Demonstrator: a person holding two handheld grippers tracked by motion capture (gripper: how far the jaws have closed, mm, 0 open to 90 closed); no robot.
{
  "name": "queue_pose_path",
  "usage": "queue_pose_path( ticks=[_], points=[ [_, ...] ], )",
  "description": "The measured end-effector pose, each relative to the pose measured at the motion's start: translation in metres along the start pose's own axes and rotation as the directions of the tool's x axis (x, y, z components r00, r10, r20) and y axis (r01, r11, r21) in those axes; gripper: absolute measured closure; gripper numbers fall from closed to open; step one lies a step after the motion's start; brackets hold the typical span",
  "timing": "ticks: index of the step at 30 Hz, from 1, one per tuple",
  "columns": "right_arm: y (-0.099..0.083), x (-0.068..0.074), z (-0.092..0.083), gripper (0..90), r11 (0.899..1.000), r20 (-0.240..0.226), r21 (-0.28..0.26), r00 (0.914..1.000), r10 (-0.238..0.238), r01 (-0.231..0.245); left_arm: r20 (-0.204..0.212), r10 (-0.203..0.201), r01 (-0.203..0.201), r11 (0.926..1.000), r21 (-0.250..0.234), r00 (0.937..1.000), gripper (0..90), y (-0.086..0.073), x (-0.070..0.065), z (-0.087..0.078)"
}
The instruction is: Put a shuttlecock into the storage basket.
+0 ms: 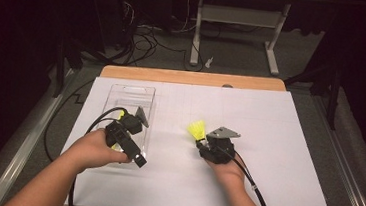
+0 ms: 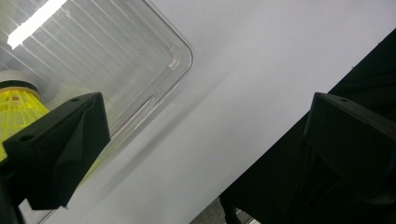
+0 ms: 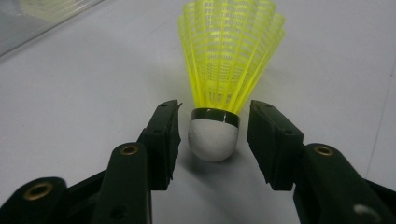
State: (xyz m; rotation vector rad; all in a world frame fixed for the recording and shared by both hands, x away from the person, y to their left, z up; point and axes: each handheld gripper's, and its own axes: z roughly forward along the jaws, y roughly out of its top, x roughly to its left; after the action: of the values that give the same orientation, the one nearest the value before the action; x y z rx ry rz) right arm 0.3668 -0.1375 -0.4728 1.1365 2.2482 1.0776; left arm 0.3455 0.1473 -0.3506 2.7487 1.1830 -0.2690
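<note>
One yellow shuttlecock (image 3: 219,93) lies between the right gripper (image 3: 214,140)'s narrowed, not-yet-touching jaws.

A shuttlecock (image 3: 224,79) is laid on the desk (image 1: 266,155), right of a tray (image 1: 127,98) set at the desk's left. A second shuttlecock (image 2: 16,109) is seen inside the tray.

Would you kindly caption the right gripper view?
Right gripper jaws flank yellow shuttlecock's white cork, not touching.
</note>
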Motion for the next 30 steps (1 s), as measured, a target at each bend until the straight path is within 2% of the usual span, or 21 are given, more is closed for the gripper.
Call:
queue_pose_path(
  ticks=[8, 19, 24, 30],
  points=[
    [0.001, 0.001, 0.004, 63.1, 0.999, 0.013, 0.033, 0.9999, 0.005, -0.005, 0.003, -0.006, 0.006, 1.0000, -0.001, 1.0000, 1.3, -0.002, 0.002, 0.001],
    [0.001, 0.002, 0.004, 65.7, 0.999, 0.017, 0.040, 0.9999, -0.001, 0.000, 0.007, -0.011, 0.011, 0.9999, -0.003, 0.9999, 1.4, -0.004, 0.004, 0.001],
    [0.003, 0.003, -0.005, 65.8, 1.000, 0.017, 0.014, 0.9997, -0.018, 0.018, 0.005, -0.008, 0.008, 1.0000, -0.002, 1.0000, 1.4, -0.005, 0.003, 0.001],
    [0.005, 0.004, -0.023, 65.8, 0.999, 0.021, -0.016, 0.9986, -0.048, 0.049, 0.002, -0.004, 0.004, 1.0000, -0.001, 1.0000, 1.5, -0.005, 0.002, 0.001]
  ],
)
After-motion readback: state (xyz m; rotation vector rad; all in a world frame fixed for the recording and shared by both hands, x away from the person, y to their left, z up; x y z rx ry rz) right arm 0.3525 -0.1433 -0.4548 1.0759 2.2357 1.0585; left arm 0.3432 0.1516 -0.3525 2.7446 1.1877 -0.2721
